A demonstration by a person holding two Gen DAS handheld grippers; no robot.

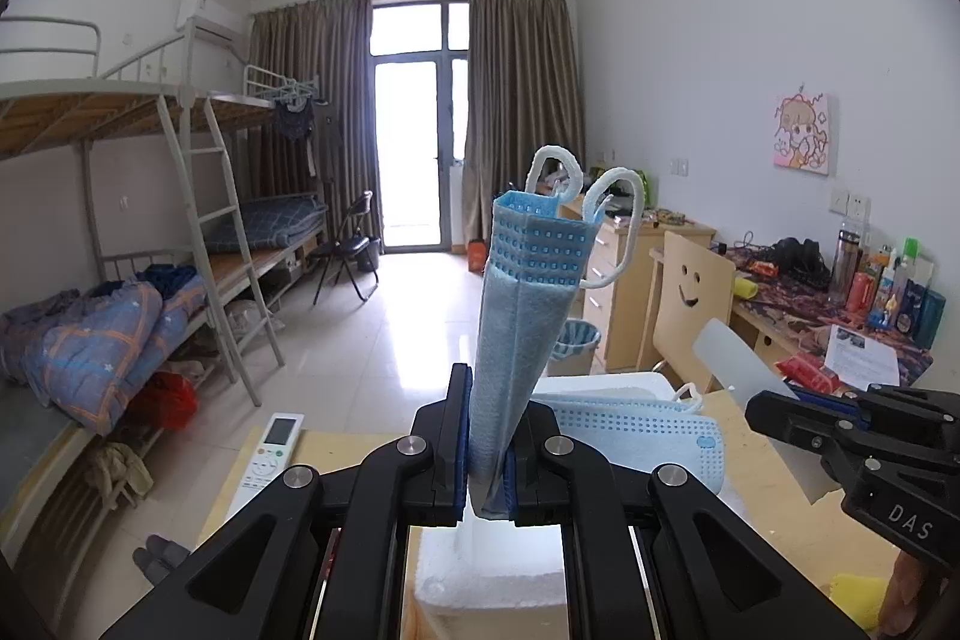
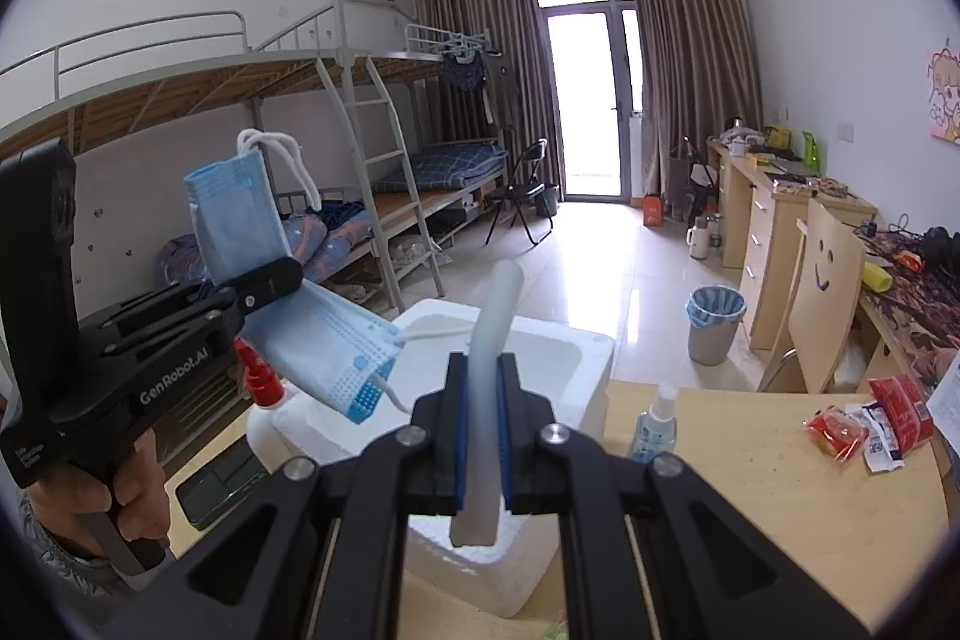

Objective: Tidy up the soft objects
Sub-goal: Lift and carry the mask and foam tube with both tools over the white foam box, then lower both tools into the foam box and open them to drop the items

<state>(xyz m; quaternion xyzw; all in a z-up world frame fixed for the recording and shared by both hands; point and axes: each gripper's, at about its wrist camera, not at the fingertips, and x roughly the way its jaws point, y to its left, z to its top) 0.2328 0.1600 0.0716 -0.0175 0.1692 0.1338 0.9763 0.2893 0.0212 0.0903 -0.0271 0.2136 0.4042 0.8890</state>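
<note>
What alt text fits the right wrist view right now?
The right tongs are shut on a white translucent strip above a white foam box. At left, the left tongs grip a bundle of blue face masks in a dorm room.

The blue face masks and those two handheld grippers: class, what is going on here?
A person holds a gripper in each hand over a white foam box on a wooden table. The left gripper is shut on a stack of blue face masks, pinched at the middle so both ends fan out. The right gripper is shut on a pale translucent strip. Neither item is in the box yet.
</note>
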